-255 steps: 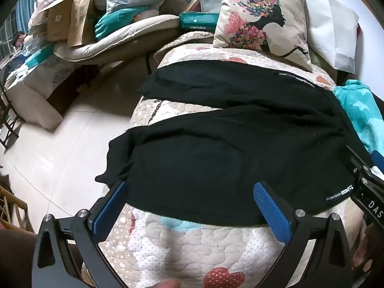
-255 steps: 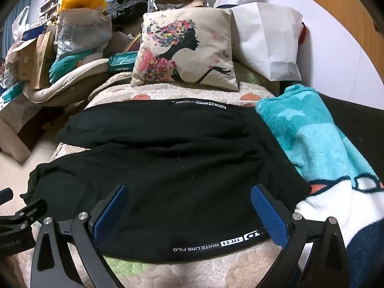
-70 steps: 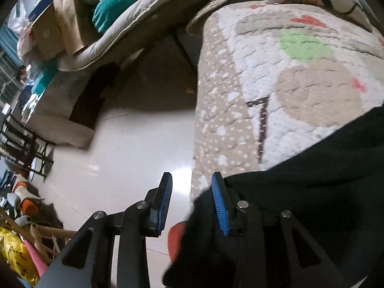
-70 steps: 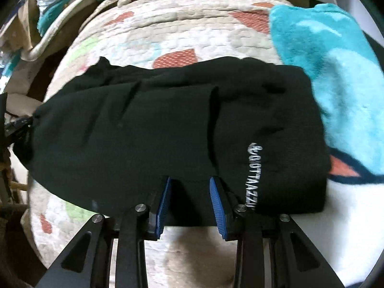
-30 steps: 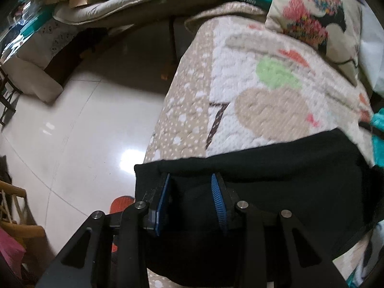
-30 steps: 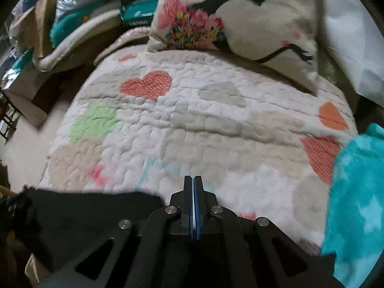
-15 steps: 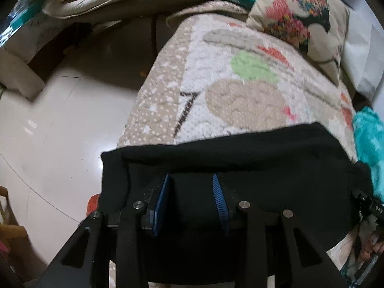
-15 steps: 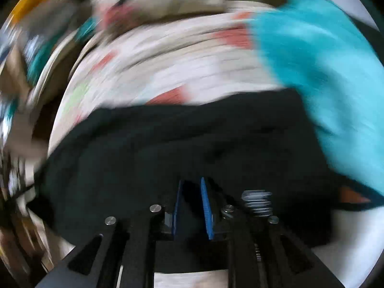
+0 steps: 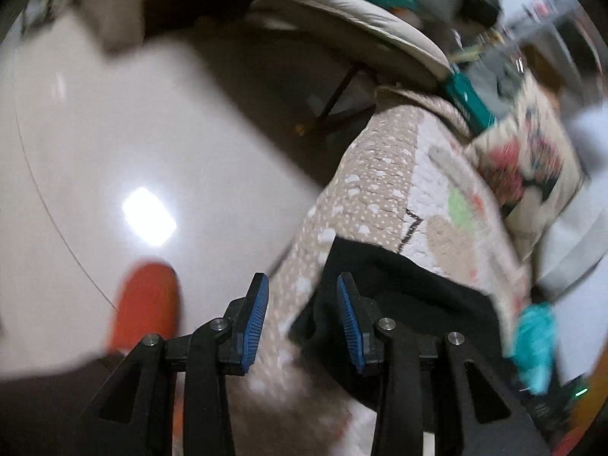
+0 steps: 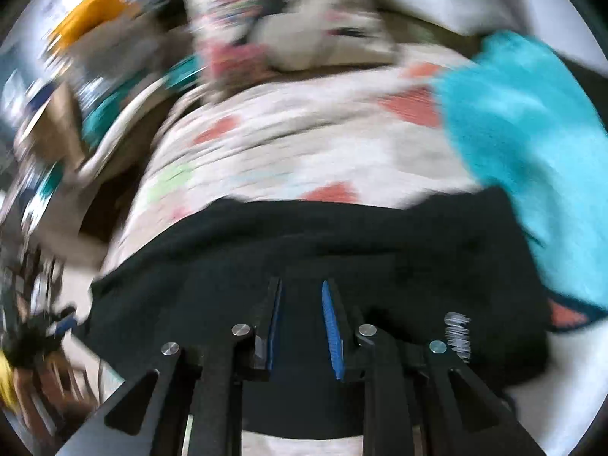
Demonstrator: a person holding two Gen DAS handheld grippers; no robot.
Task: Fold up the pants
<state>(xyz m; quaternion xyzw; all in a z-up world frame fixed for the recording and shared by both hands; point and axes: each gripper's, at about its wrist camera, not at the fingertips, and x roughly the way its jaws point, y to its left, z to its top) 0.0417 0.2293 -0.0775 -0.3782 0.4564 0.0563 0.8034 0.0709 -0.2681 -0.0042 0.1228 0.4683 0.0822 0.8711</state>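
While folded, the black pants (image 10: 304, 258) lie lengthwise across the quilt (image 10: 288, 144).

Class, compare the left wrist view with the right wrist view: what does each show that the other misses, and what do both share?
Only the left wrist view shows the glossy white floor and an orange slipper-like object. Only the right wrist view shows the white lettering on the pants. Both show the folded black pants, the heart-patterned quilted bedspread and the floral cushion.
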